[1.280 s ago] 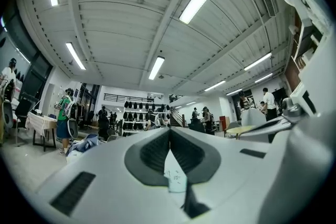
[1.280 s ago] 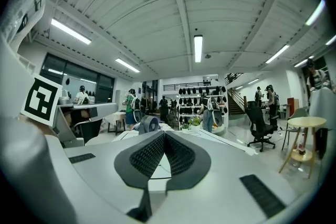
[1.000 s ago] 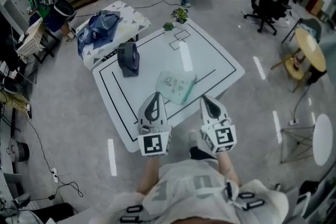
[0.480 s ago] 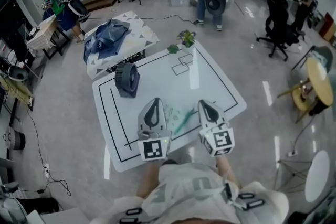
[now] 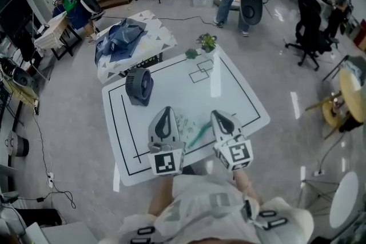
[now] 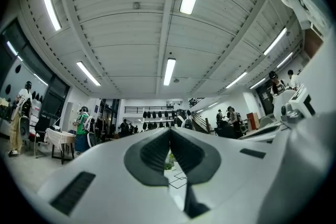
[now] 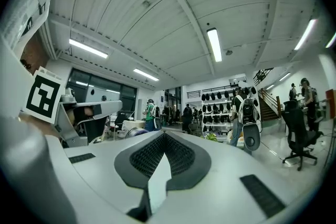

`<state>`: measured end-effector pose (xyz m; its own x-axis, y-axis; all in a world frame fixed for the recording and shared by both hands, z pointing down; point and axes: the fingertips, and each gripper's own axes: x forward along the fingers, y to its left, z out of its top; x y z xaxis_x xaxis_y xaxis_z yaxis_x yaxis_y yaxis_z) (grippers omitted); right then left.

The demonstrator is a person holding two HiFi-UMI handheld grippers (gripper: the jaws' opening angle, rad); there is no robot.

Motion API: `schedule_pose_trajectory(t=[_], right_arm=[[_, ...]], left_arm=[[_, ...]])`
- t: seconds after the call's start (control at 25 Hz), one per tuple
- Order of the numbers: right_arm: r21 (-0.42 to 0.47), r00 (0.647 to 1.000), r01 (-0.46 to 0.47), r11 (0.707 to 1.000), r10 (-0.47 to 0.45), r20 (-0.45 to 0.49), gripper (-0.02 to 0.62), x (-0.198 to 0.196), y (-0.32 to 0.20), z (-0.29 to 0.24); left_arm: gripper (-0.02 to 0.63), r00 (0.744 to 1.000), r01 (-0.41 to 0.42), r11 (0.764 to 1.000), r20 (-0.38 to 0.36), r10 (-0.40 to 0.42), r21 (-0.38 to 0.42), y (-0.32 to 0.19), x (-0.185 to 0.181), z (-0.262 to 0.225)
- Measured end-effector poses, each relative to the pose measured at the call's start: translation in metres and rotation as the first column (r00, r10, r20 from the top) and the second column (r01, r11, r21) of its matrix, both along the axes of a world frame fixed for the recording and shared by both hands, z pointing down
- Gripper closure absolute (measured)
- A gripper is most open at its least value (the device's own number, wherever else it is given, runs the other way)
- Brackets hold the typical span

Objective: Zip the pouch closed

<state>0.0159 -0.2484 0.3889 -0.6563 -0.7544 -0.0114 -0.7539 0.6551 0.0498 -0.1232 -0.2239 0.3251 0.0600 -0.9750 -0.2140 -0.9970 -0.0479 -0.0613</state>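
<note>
On the white tabletop with a black rectangular outline [image 5: 240, 94], a pale green, see-through flat pouch [image 5: 189, 123] lies near the front edge, with a teal zip strip [image 5: 200, 133] running slantwise across it. From the head view the pouch shows in the gap between the two hand-held tools, partly hidden behind them.

The left gripper [image 5: 166, 110] sits just to the pouch's left. Its own view shows the ribbed dark pads [image 6: 157, 152] pressed together with nothing clamped between them. The right gripper [image 5: 216, 115] sits just to the pouch's right. Its dotted pads [image 7: 181, 155] are likewise drawn tight against each other and empty. Whether either tool touches the pouch cannot be told.

Farther back on the table, a small black round fan [image 5: 139, 86] stands at the left. Two little green potted plants [image 5: 206, 42] sit at the far corner. Beyond it, a crumpled dark blue cloth [image 5: 123, 37] rests on a patterned side table [image 5: 154, 28].
</note>
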Motion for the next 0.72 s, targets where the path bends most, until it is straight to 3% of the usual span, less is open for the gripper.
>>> schedule_pose_trajectory(t=[0.72], right_arm=[[-0.045, 0.998, -0.07, 0.997, 0.07, -0.003, 0.586, 0.028, 0.002, 0.014]], left_arm=[[0.597, 1.0, -0.012, 0.999, -0.019, 0.012, -0.03, 0.006, 0.01, 0.014]])
